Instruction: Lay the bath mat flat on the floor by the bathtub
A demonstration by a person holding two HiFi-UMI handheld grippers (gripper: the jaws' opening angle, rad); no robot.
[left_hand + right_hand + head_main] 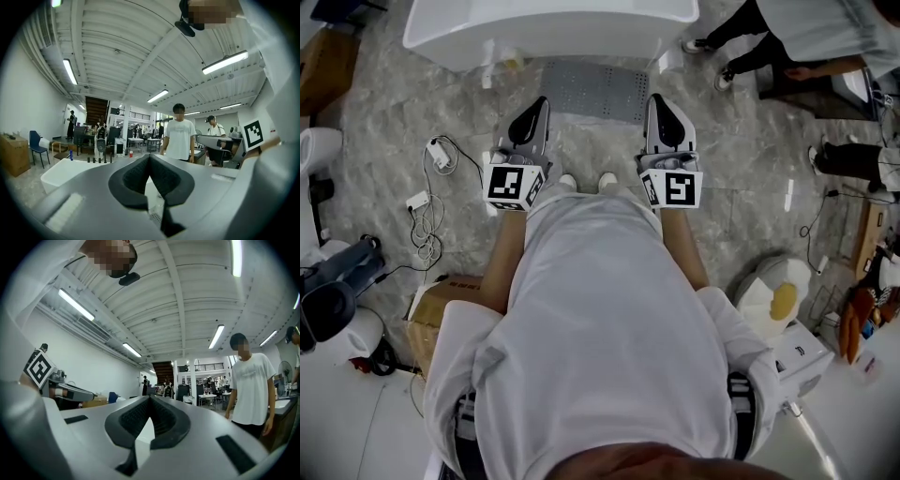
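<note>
The grey bath mat (594,90) lies flat on the marble floor, right against the white bathtub (546,30). I hold both grippers up in front of my chest, above my shoes and short of the mat. The left gripper (541,103) is shut with nothing in it, and its dark pads meet at the tip in its own view (149,157). My right gripper (657,99) is likewise shut and empty, jaws meeting in its view (150,398). Both gripper views look out across the room rather than at the floor; the tub's white rim (61,171) shows past the left jaws.
Cables and power adapters (431,192) trail over the floor at left, with a cardboard box (441,309) nearer me. People's legs (741,42) stand at the upper right. A white fixture (773,298) sits at right. A person in a white T-shirt (180,137) stands ahead.
</note>
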